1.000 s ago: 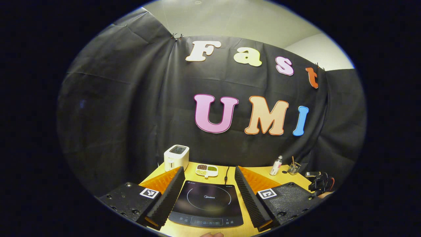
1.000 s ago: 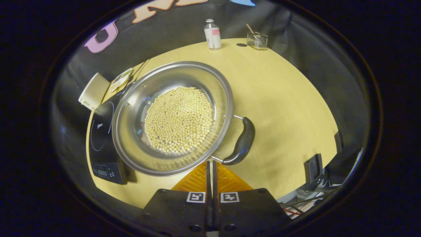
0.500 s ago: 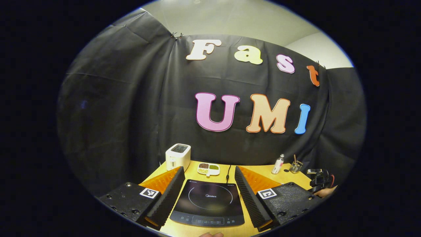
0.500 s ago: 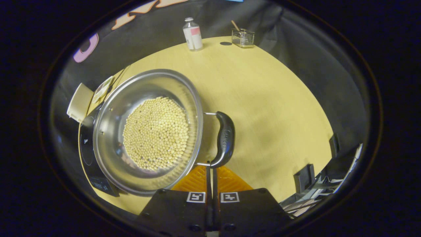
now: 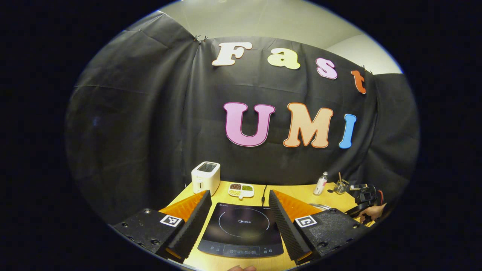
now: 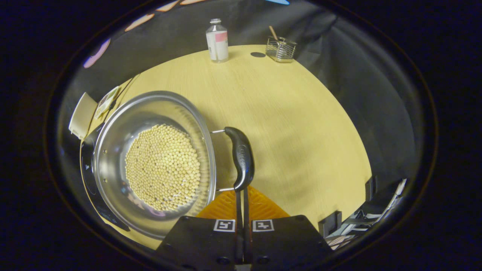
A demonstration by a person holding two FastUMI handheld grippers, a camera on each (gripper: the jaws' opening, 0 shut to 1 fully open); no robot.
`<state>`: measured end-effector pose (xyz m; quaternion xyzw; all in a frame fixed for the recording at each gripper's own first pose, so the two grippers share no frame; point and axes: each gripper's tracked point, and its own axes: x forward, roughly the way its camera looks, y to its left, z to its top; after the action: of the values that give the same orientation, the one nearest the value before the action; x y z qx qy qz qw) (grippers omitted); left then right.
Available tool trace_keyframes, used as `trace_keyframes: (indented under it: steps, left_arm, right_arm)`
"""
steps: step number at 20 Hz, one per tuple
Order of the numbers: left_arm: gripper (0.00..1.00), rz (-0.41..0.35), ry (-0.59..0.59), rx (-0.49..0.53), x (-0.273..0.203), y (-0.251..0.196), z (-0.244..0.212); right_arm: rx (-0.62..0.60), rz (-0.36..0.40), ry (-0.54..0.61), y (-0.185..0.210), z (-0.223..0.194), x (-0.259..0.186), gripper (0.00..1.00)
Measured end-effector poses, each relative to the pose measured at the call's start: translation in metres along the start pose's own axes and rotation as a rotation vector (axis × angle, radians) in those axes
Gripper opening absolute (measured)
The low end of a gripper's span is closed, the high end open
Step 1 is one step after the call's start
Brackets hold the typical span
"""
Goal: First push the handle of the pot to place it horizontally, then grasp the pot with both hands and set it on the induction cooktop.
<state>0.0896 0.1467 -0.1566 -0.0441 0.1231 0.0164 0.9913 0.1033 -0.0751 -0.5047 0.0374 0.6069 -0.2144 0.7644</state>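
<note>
**Pot beside the cooktop, right fingertips at its handle**

In the right gripper view the right gripper [image 6: 241, 195] has its two fingers pressed together with nothing between them, and their tips reach the near end of the pot's black handle [image 6: 242, 158]; whether they actually touch it cannot be told. The steel pot [image 6: 150, 165] stands on the yellow wooden table [image 6: 293, 124], its bowl holding a bed of pale soybeans [image 6: 162, 167]. The handle sticks out on the pot's right side on two wire stems. The pot's left edge overlaps the induction cooktop [image 6: 88, 177], which shows just left of it.

At the far edge of the table stand a small bottle [image 6: 217, 40] and, to its right, a wire holder [image 6: 281, 49] with a stick in it. A white toaster [image 6: 80, 116] sits at the far left.

In the left gripper view the left gripper [image 5: 239, 226] is held with its fingers wide apart, holding nothing, and the induction cooktop [image 5: 241, 229] lies on the table between them. Beyond it are the toaster [image 5: 205, 177] and a divided dish of grains [image 5: 241, 190].
</note>
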Motion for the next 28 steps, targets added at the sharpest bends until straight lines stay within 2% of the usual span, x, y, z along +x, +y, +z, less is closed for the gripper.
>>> trace_keyframes:
  steps: [5,8,10,11,12,13,16,19,20,21,22,24,26,27,28]
  left_arm:
    - [0.93,-0.002,0.024,0.010,0.000,0.001,-0.005]
    - [0.93,-0.041,0.041,-0.005,0.004,-0.011,-0.011]
    - [0.94,-0.079,0.083,-0.021,0.010,-0.022,-0.025]
    - [0.89,-0.098,0.103,-0.029,0.012,-0.028,-0.031]
    - [0.94,-0.115,0.118,-0.036,0.017,-0.034,-0.036]
    - [0.94,-0.131,0.135,-0.039,0.022,-0.041,-0.040]
    - [0.94,-0.177,0.231,-0.031,0.039,-0.064,-0.074]
    - [0.94,-0.198,0.325,-0.064,0.059,-0.090,-0.101]
    - [0.94,-0.214,0.350,-0.076,0.061,-0.102,-0.109]
    - [0.94,-0.221,0.387,-0.088,0.065,-0.111,-0.120]
    - [0.94,-0.231,0.426,-0.100,0.069,-0.120,-0.135]
    - [0.95,-0.229,0.491,-0.118,0.079,-0.135,-0.159]
    - [0.95,-0.221,0.550,-0.113,0.094,-0.148,-0.182]
    - [0.95,-0.214,0.576,-0.105,0.102,-0.153,-0.191]
    - [0.95,-0.212,0.599,-0.091,0.107,-0.157,-0.199]
  right_arm:
    - [0.009,0.011,-0.017,0.001,0.018,-0.001,0.03]
    - [0.015,0.027,-0.050,0.000,0.018,-0.013,0.03]
    - [0.006,0.059,-0.093,0.002,0.020,-0.027,0.03]
    - [0.001,0.079,-0.114,0.003,0.021,-0.036,0.03]
    - [-0.007,0.109,-0.142,0.004,0.021,-0.045,0.03]
    - [-0.018,0.128,-0.169,0.005,0.025,-0.052,0.00]
    - [-0.046,0.162,-0.234,-0.002,0.032,-0.059,0.12]
    - [-0.030,0.238,-0.244,0.001,0.036,-0.070,0.62]
    - [-0.028,0.260,-0.254,0.002,0.040,-0.072,0.62]
    - [-0.035,0.269,-0.260,0.002,0.046,-0.070,0.76]
    - [-0.044,0.270,-0.257,0.002,0.049,-0.065,0.81]
    - [-0.055,0.275,-0.261,0.004,0.056,-0.056,0.81]
    - [-0.086,0.277,-0.279,0.007,0.069,-0.042,0.85]
    - [-0.095,0.277,-0.271,0.007,0.071,-0.033,0.92]
    - [-0.093,0.295,-0.255,0.011,0.070,-0.028,0.91]
